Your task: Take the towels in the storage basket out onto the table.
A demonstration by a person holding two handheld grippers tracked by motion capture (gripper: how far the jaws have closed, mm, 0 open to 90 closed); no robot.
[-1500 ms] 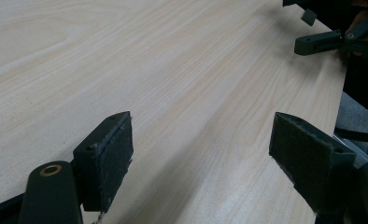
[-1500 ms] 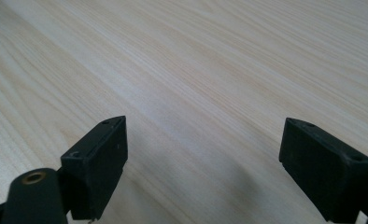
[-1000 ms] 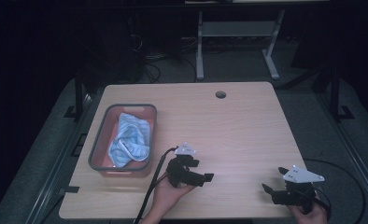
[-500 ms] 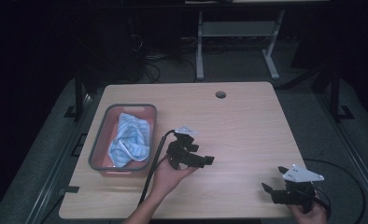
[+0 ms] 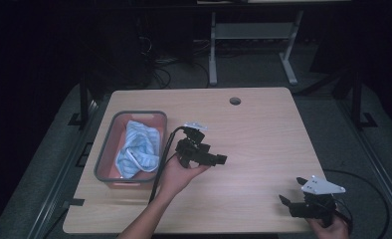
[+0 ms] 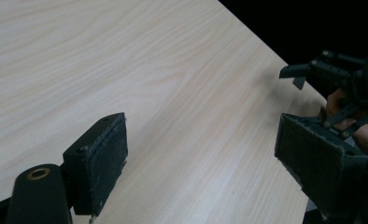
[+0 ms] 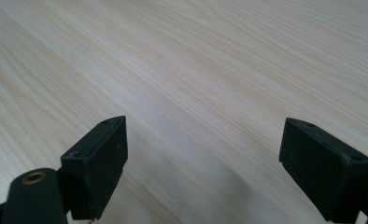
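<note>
Left tool has moved up toward frame center, jaws spread, empty, hovering beside the tray holding a blue cloth. Right tool is sitting lower right on the desk, also spread.

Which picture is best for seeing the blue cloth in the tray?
The high view. There the blue cloth lies crumpled inside the tray, left of the left gripper. The two gripper views look across bare tabletop, away from the tray.

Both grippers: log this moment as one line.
left gripper: open, empty, beside bin | right gripper: open, empty | cloth: in bin
</note>
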